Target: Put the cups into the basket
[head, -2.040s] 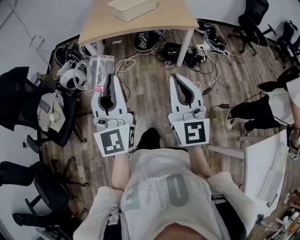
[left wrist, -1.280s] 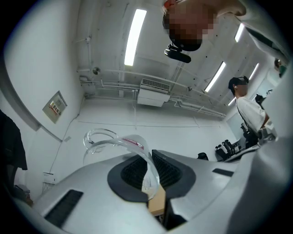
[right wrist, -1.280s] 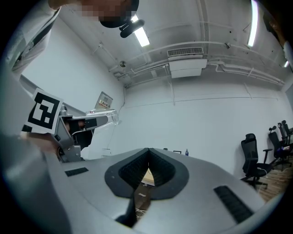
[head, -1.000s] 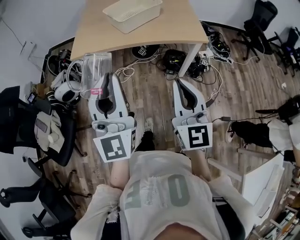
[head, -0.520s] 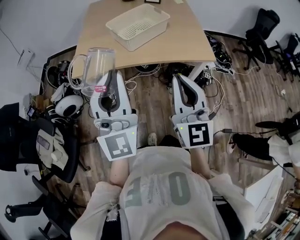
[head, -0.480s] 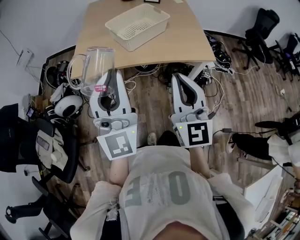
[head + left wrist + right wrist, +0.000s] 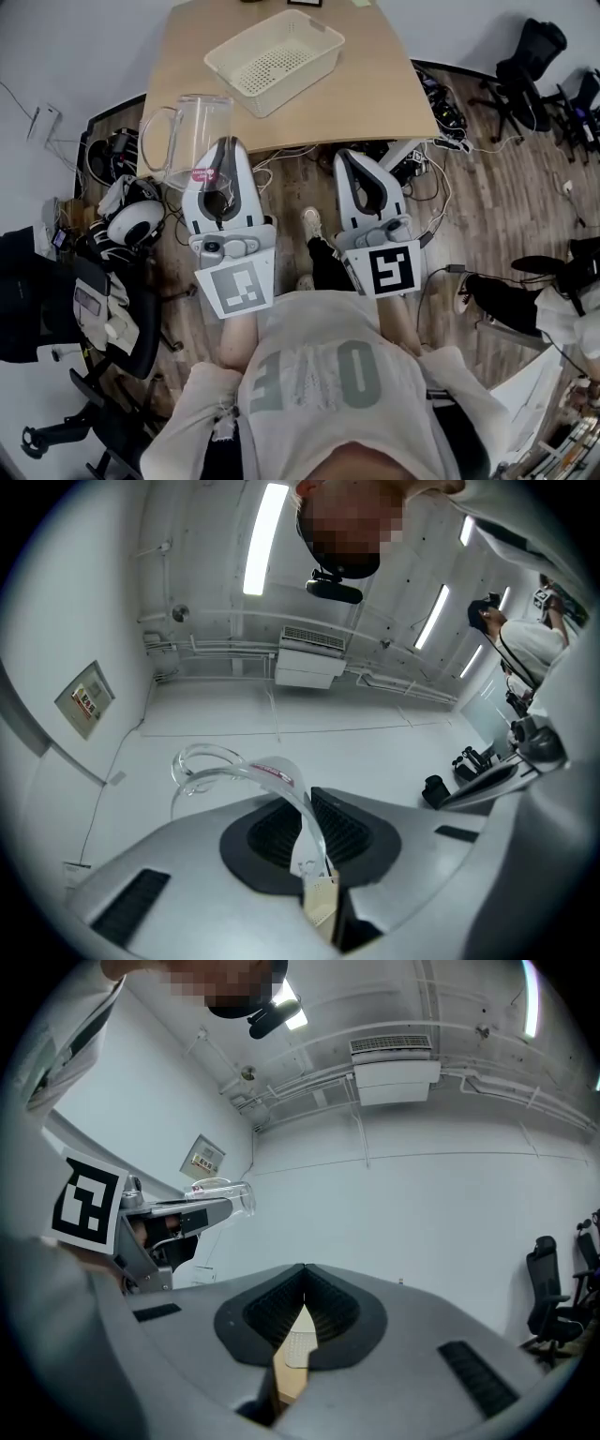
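A clear glass cup (image 7: pixel 190 141) with a handle and a pink label hangs over the table's near left corner, gripped by its wall in my left gripper (image 7: pixel 225 147). In the left gripper view the cup (image 7: pixel 246 772) rises from the closed pads of the gripper (image 7: pixel 307 808). My right gripper (image 7: pixel 357 157) is shut and empty, level with the left one just short of the table edge; in its own view the jaws (image 7: pixel 304 1271) meet on nothing, and the cup (image 7: pixel 221 1192) shows to the left. A cream perforated basket (image 7: pixel 275 59) stands empty on the wooden table (image 7: pixel 375 89).
Cables and power strips (image 7: pixel 412 164) lie on the wooden floor under the table. A white headset (image 7: pixel 131 221) and a dark chair with clothes (image 7: pixel 84 300) are on the left. Office chairs (image 7: pixel 530 66) stand at the right, and another person's legs (image 7: pixel 511 291) show.
The table and basket have come nearer and further into view. Both grippers have moved up to the table's near edge, and the cup stays in the left one.
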The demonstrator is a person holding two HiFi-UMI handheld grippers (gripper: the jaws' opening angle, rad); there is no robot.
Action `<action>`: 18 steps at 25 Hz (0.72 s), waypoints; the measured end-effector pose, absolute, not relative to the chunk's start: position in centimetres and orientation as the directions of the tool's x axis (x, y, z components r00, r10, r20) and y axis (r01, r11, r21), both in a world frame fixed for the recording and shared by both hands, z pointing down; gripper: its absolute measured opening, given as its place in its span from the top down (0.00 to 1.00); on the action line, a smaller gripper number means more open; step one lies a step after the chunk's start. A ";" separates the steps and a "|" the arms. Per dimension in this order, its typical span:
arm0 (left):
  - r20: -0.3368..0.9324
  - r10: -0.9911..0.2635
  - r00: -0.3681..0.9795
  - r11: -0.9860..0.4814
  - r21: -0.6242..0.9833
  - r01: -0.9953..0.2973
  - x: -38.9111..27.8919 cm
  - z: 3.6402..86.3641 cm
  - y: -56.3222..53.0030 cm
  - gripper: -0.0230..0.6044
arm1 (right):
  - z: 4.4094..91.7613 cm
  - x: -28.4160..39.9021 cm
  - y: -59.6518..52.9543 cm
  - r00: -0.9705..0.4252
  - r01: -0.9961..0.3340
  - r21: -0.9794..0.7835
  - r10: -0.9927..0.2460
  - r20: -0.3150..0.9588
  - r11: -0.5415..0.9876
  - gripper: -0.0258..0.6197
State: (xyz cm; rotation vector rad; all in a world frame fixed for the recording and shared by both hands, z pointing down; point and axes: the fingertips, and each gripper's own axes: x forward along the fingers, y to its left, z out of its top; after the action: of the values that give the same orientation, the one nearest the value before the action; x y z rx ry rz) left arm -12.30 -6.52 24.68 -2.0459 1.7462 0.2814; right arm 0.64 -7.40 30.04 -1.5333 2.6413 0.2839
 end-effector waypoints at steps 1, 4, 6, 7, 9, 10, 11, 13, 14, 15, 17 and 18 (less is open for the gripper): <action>-0.422 -0.888 0.184 -0.112 -0.191 -0.975 -12.3 24.7 -7.5 0.91 | 30.1 0.6 -8.5 -0.500 -0.865 0.123 -0.852 -0.154 0.486 0.96; -0.425 -0.886 0.186 -0.115 -0.187 -0.976 -12.3 24.5 -10.8 0.91 | 29.7 0.7 -12.3 -0.499 -0.866 0.126 -0.852 -0.160 0.484 0.96; -0.433 -0.883 0.182 -0.106 -0.194 -0.975 -12.5 24.1 -13.2 0.91 | 29.1 0.6 -15.1 -0.503 -0.864 0.133 -0.846 -0.176 0.486 0.96; -0.435 -0.883 0.175 -0.099 -0.193 -0.976 -12.7 23.9 -14.5 0.91 | 28.9 0.6 -16.5 -0.509 -0.860 0.137 -0.841 -0.184 0.491 0.96; -0.434 -0.887 0.159 -0.089 -0.177 -0.980 -12.8 23.4 -17.3 0.91 | 28.3 0.7 -19.5 -0.522 -0.853 0.142 -0.830 -0.196 0.502 0.96; -0.433 -0.888 0.154 -0.088 -0.168 -0.982 -12.8 23.1 -18.8 0.91 | 28.0 0.8 -21.1 -0.527 -0.850 0.143 -0.826 -0.200 0.508 0.96; -0.434 -0.888 0.150 -0.088 -0.160 -0.983 -12.8 22.8 -20.3 0.91 | 27.6 0.8 -22.7 -0.532 -0.847 0.145 -0.822 -0.203 0.512 0.96; -0.440 -0.887 0.142 -0.082 -0.153 -0.985 -12.8 22.4 -23.0 0.91 | 26.7 0.6 -25.7 -0.542 -0.840 0.167 -0.814 -0.209 0.517 0.96; -0.439 -0.888 0.136 -0.075 -0.153 -0.985 -12.9 22.3 -24.3 0.91 | 26.4 0.3 -27.1 -0.548 -0.836 0.180 -0.809 -0.211 0.519 0.96; -0.436 -0.891 0.128 -0.067 -0.152 -0.986 -13.0 22.2 -25.6 0.91 | 26.0 0.0 -28.3 -0.555 -0.831 0.187 -0.804 -0.213 0.524 0.96; -0.431 -0.895 0.114 -0.059 -0.140 -0.988 -13.1 22.1 -28.0 0.91 | 25.7 -0.4 -30.5 -0.570 -0.821 0.176 -0.794 -0.211 0.543 0.96; -0.430 -0.896 0.110 -0.056 -0.136 -0.989 -13.2 22.0 -29.2 0.91 | 25.6 -0.5 -31.6 -0.575 -0.818 0.168 -0.791 -0.210 0.550 0.96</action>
State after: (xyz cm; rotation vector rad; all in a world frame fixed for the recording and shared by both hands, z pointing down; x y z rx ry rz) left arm -13.16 -29.22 22.03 -2.0047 1.8354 0.3242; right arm -0.48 -31.61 25.64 -1.3894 2.6680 0.3770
